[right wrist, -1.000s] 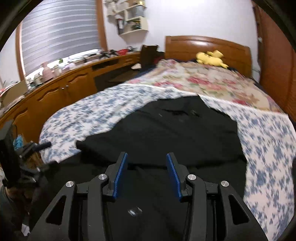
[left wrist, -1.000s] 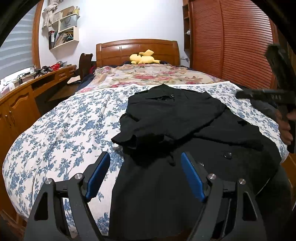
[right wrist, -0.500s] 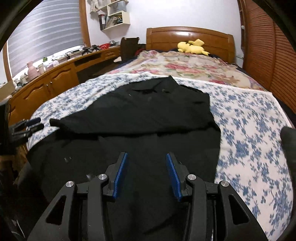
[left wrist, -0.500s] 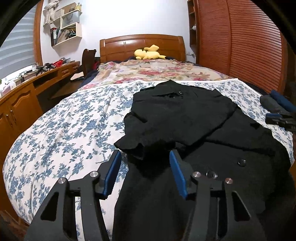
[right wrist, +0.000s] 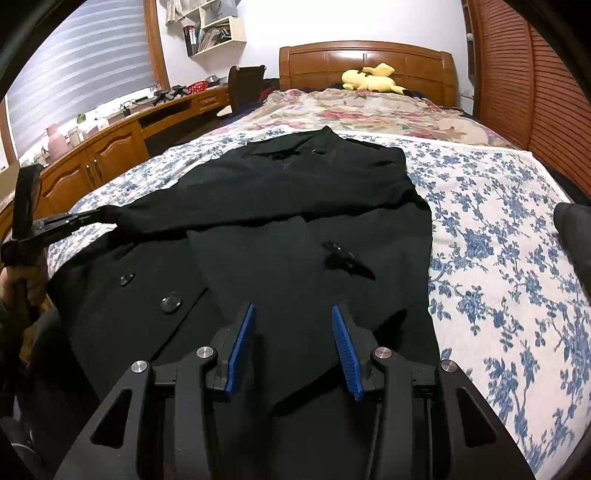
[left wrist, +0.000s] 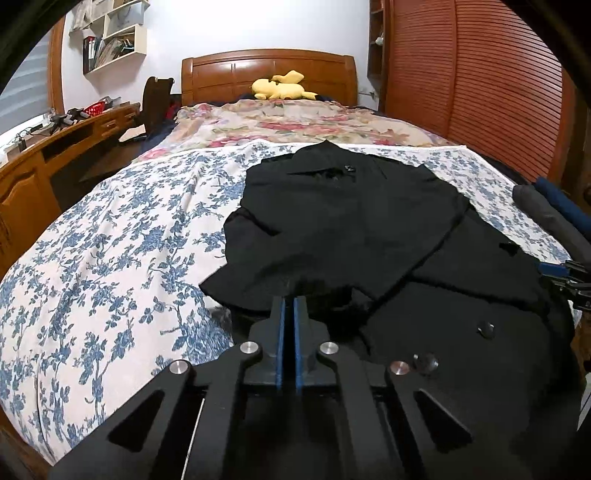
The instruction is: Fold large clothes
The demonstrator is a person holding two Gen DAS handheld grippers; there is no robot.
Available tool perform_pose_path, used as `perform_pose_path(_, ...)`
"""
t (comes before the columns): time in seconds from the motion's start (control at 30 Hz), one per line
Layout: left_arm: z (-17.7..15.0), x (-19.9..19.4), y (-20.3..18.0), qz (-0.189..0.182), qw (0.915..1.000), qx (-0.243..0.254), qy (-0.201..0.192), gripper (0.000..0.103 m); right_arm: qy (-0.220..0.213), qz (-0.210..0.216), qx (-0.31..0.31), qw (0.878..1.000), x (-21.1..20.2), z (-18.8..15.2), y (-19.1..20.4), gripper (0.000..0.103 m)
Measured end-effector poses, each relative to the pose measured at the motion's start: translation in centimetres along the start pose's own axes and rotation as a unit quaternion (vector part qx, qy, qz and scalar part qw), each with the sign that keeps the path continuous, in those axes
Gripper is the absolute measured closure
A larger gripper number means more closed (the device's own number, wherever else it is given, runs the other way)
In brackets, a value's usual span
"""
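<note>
Left wrist view showed the bed (left wrist: 110, 251) with the black coat (left wrist: 351, 221) spread across it; the left gripper (left wrist: 287, 301) was pinched together on its sleeve cuff, the right gripper (right wrist: 291, 314) apart above the hem.

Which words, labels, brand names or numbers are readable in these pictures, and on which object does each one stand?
No text can be read.
Binders and books on the wall shelf: spines too small and blurred.
Black coat and its buttons: no label or lettering visible.
Yellow plush toy: no writing visible.
</note>
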State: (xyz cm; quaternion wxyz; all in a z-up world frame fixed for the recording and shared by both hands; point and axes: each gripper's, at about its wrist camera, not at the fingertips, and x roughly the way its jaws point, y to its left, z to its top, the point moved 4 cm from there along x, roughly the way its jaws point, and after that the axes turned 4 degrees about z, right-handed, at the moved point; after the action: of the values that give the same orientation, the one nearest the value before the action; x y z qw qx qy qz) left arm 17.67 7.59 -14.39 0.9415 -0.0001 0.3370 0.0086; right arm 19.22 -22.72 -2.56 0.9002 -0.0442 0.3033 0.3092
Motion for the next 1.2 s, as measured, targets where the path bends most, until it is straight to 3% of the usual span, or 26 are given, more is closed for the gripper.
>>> perform_pose_path(0.33, -1.0, -5.6, -4.5, -0.052, 0.9981, 0.022, -0.025, 0.1, -0.017, -0.006, 0.002, 1.0, -3.1, -1.4, 0.2, 0.058)
perform_pose_path(0.43, -1.6, -6.0, -5.3, -0.045, 0.9982, 0.031, -0.025, 0.1, -0.014, -0.01, -0.005, 1.0, -3.8, -1.8, 0.1, 0.058)
perform_pose_path(0.63, -2.6, -5.4, -5.1, 0.003, 0.9987, 0.047, -0.021, 0.1, 0.0, -0.019, -0.017, 1.0, -4.6, -2.4, 0.0, 0.058)
perform_pose_path(0.7, -2.9, -5.0, -4.5, 0.001, 0.9989, 0.046, -0.012, 0.098, 0.006, -0.02, -0.011, 1.0, -4.6, -2.9, -0.5, 0.058)
perform_pose_path(0.77, -3.2, -4.9, -3.9, 0.001, 0.9989, 0.045, -0.008, 0.088, 0.011, -0.026, -0.007, 1.0, -4.8, -3.1, -0.9, 0.058)
perform_pose_path(0.83, -3.6, -5.2, -3.0, 0.002, 0.999, 0.044, -0.011, 0.063, 0.015, -0.032, 0.001, 0.999, -4.9, -3.4, -1.4, 0.058)
perform_pose_path(0.97, -4.5, -5.5, -1.1, -0.004, 0.9996, 0.028, -0.009, 0.05, 0.022, -0.046, 0.012, 0.999, -5.1, -4.0, -2.2, 0.058)
perform_pose_path(1.03, -5.1, -5.1, 0.2, -0.001, 0.9999, 0.015, 0.001, 0.032, 0.027, -0.053, 0.012, 0.998, -5.0, -4.2, -2.3, 0.058)
perform_pose_path(1.2, -6.5, -4.3, 3.4, 0.009, 0.9996, -0.013, 0.022, 0.027, 0.034, -0.071, 0.011, 0.997, -4.9, -4.5, -2.6, 0.058)
